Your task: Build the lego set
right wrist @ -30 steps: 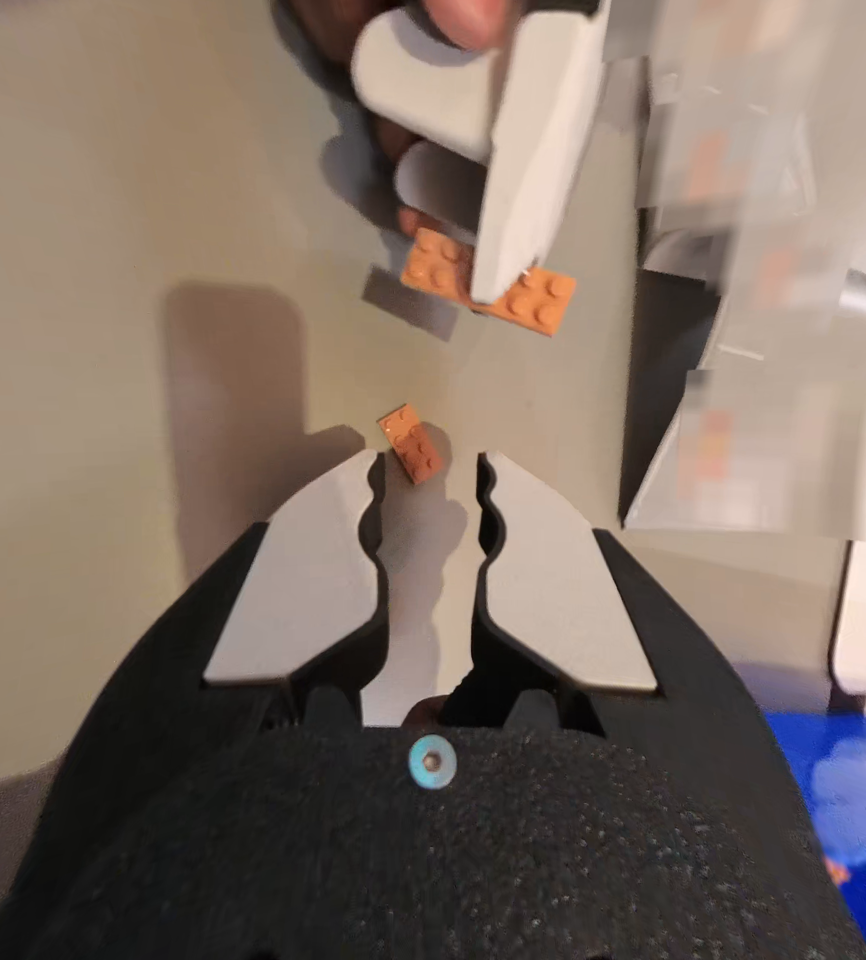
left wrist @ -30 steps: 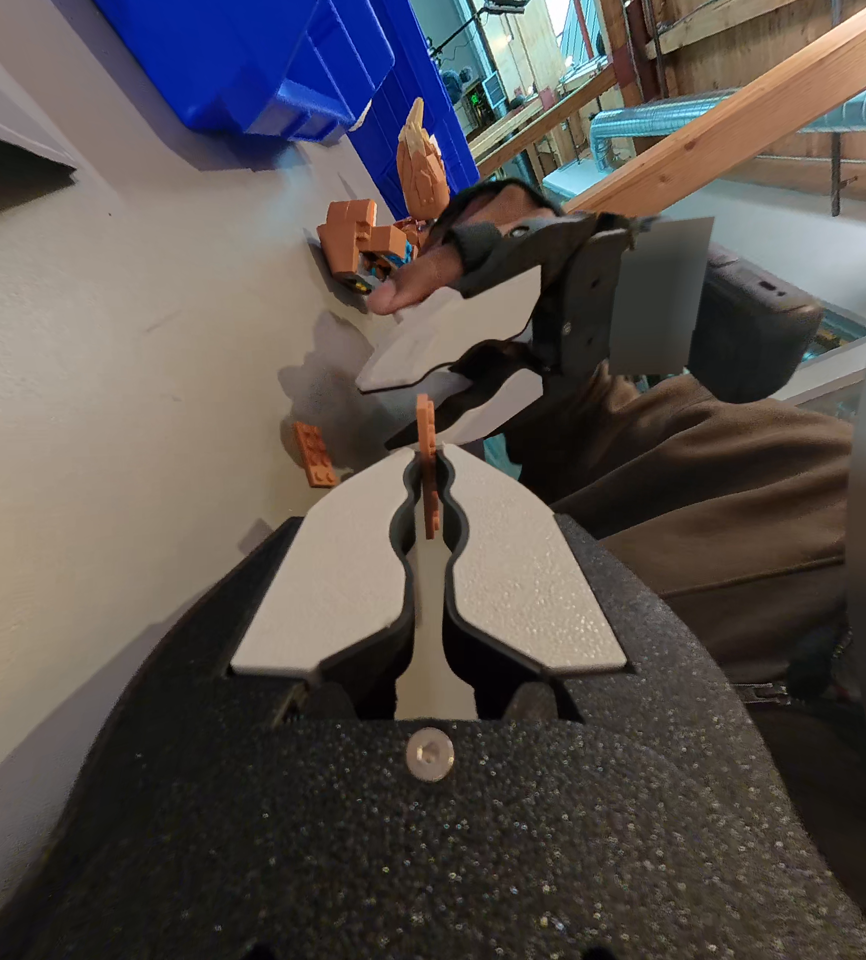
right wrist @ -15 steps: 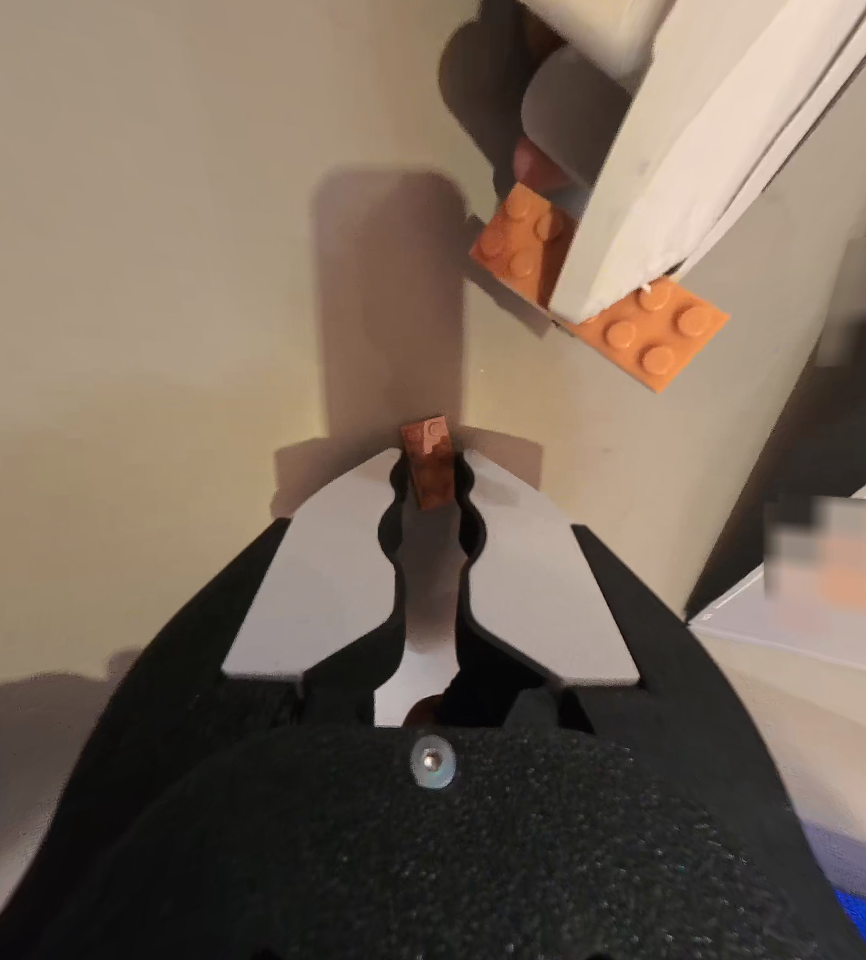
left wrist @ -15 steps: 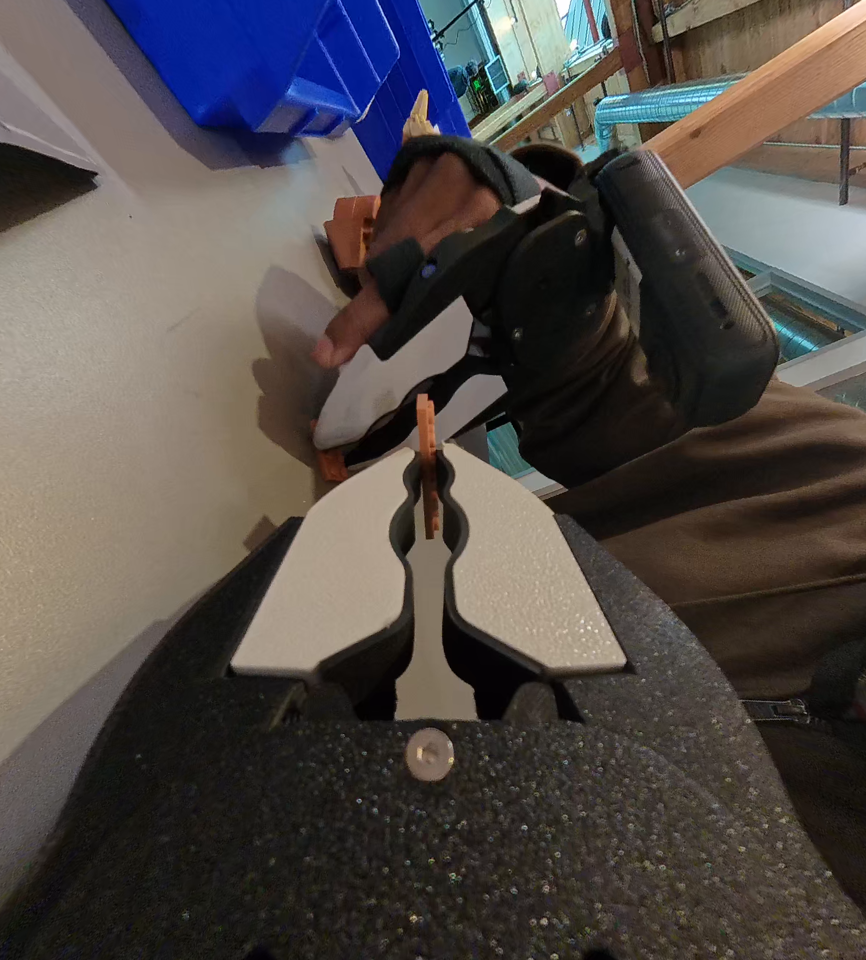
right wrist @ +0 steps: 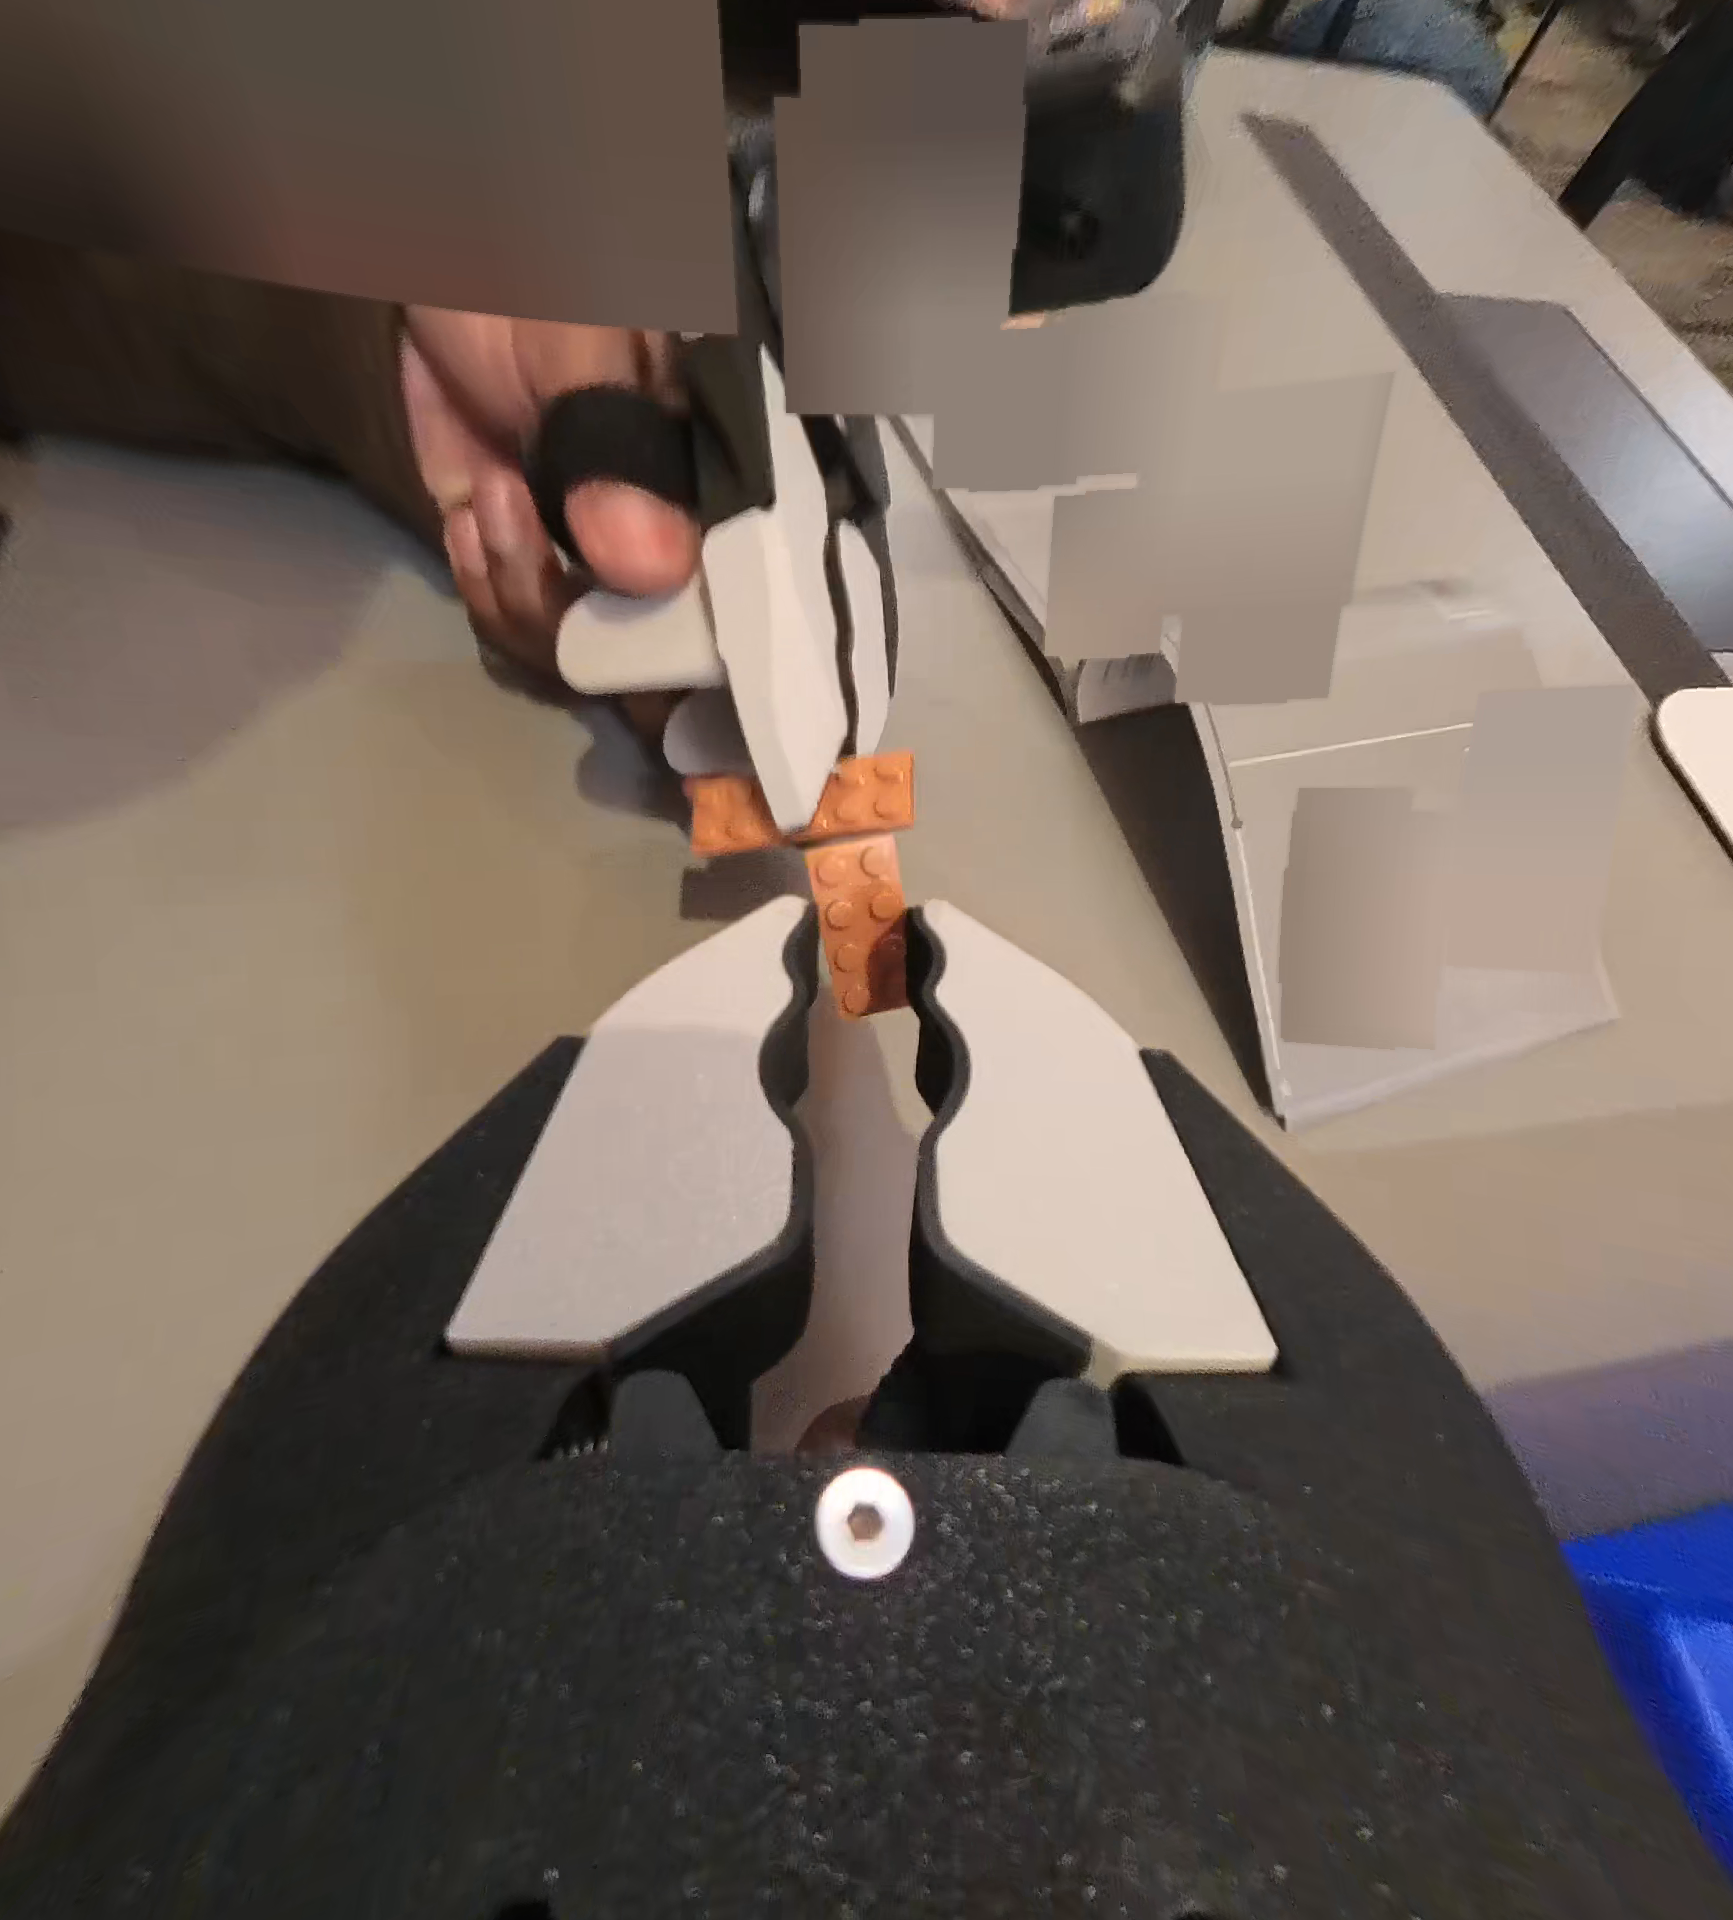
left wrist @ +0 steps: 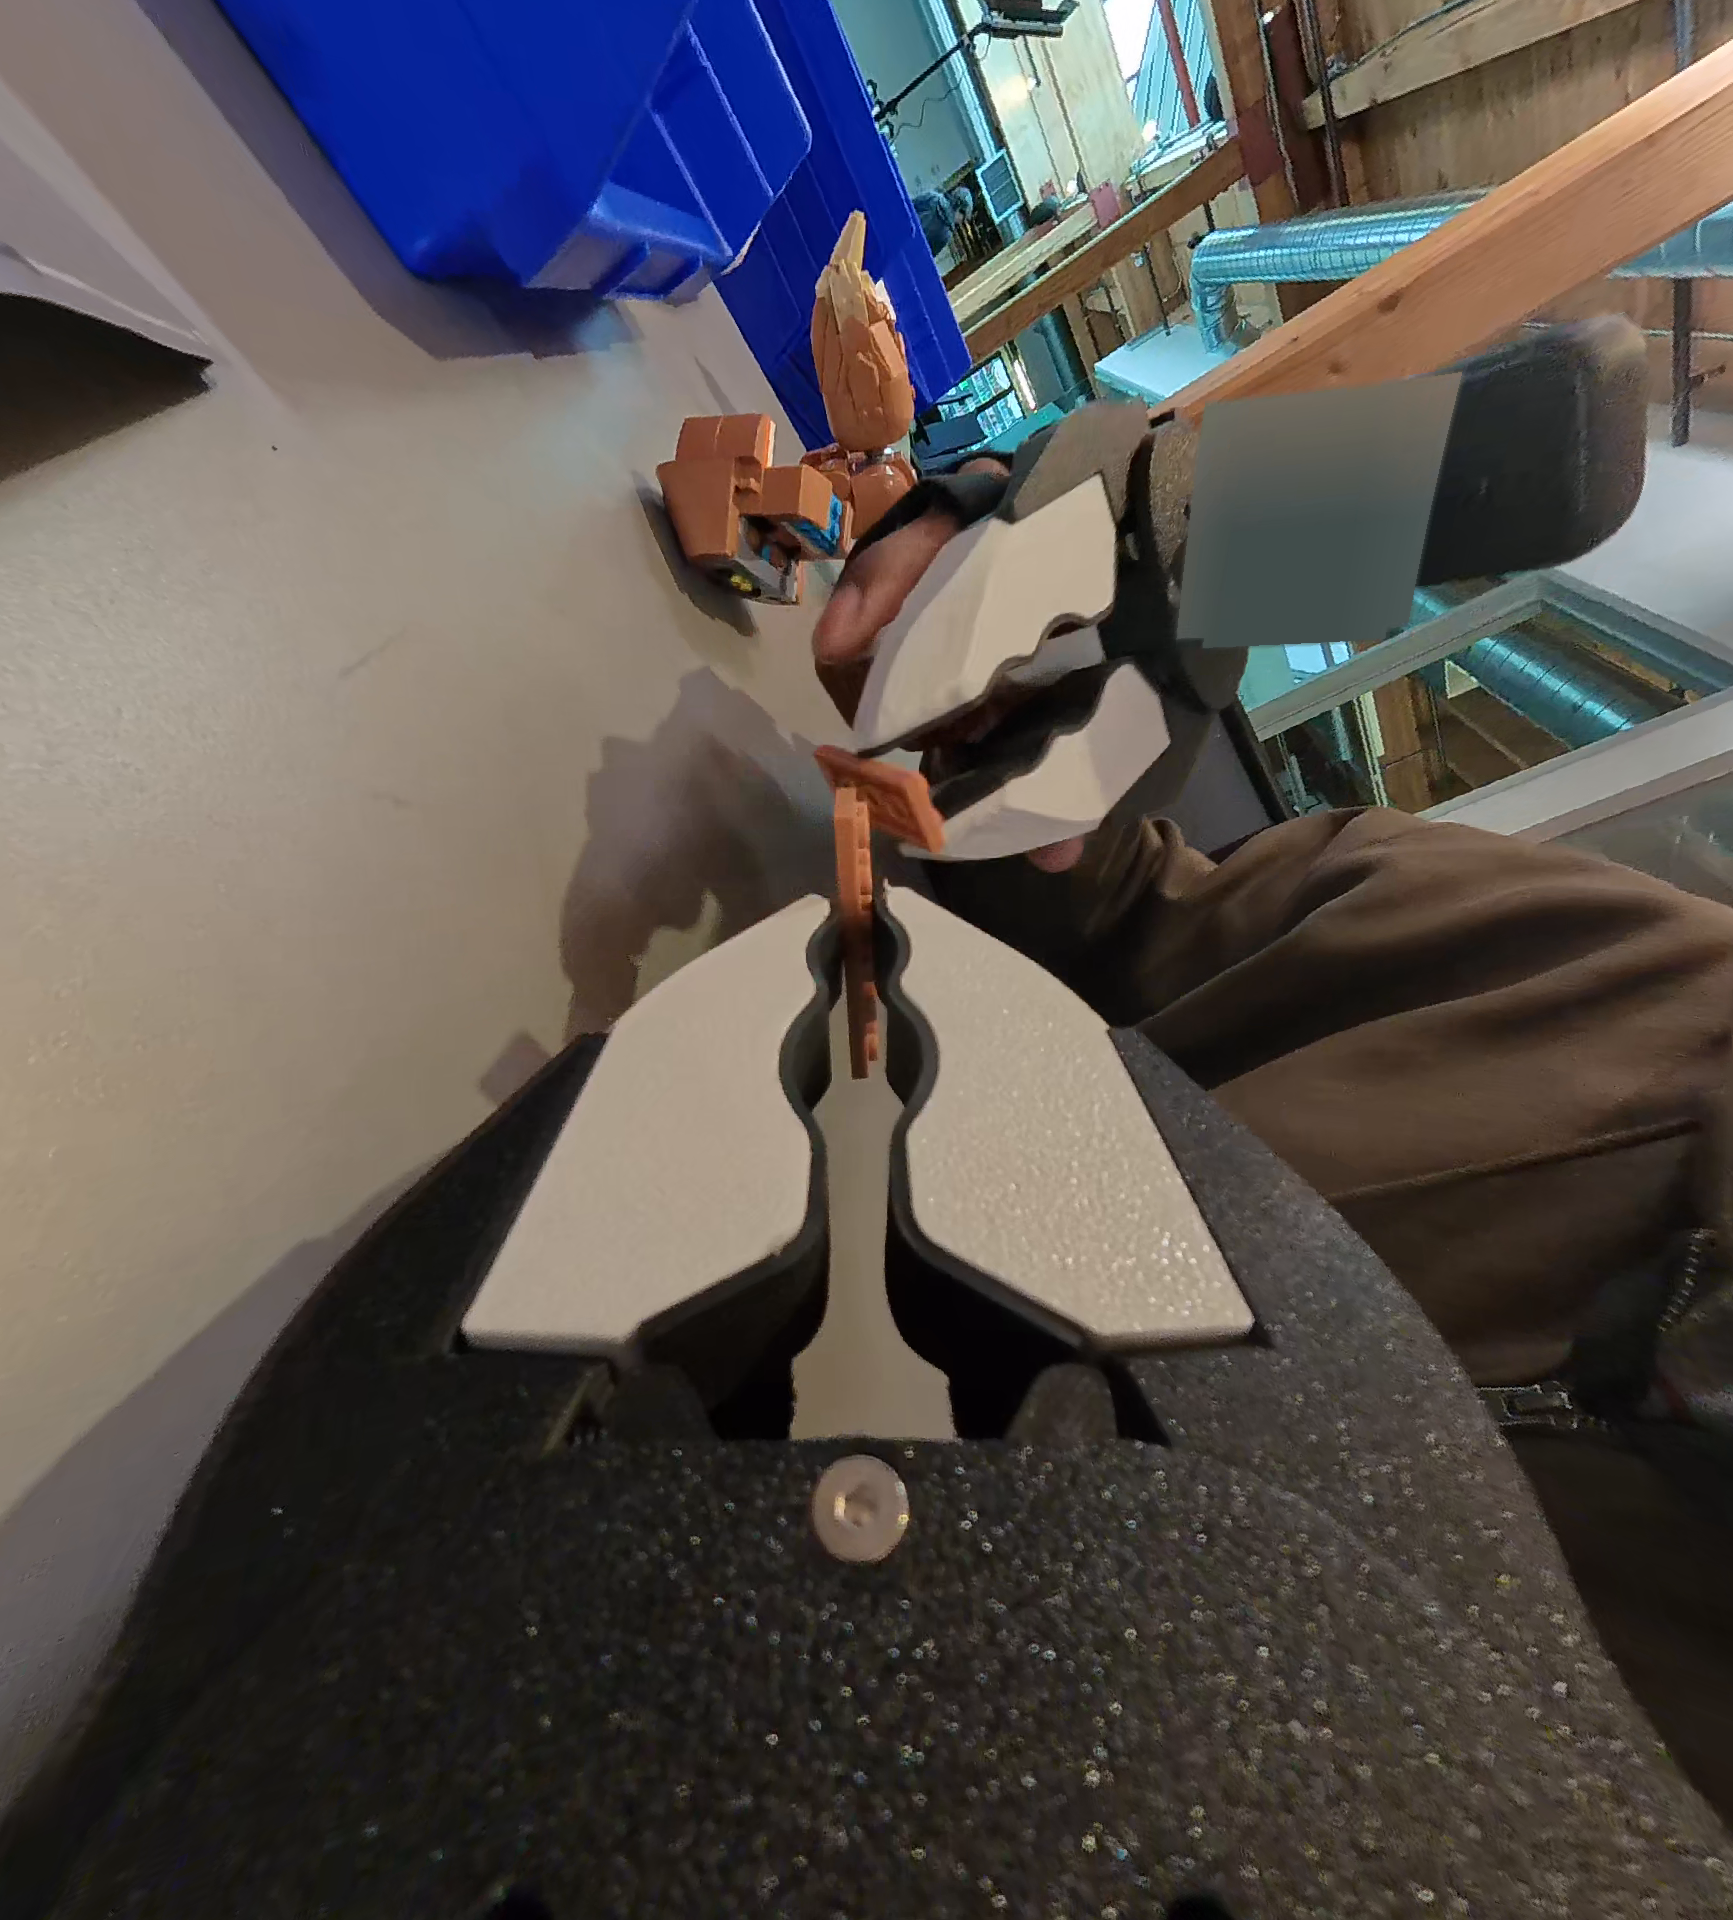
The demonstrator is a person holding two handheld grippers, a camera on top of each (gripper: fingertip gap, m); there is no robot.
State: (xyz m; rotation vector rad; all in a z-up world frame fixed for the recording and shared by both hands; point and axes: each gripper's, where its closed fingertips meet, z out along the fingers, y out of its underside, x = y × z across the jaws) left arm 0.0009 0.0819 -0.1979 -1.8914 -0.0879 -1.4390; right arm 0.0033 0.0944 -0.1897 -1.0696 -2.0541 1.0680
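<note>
The left gripper's fingers covered the middle of the long plate. Where the short plate met it could not be told (the joint sat under those tips). The blue bin ran off the top edge.

Above the table the left gripper and right gripper meet tip to tip, each clamped on a flat plate, the long plate crossing the short plate where they touch, with the half-built figure standing farther back beside the bins.
</note>
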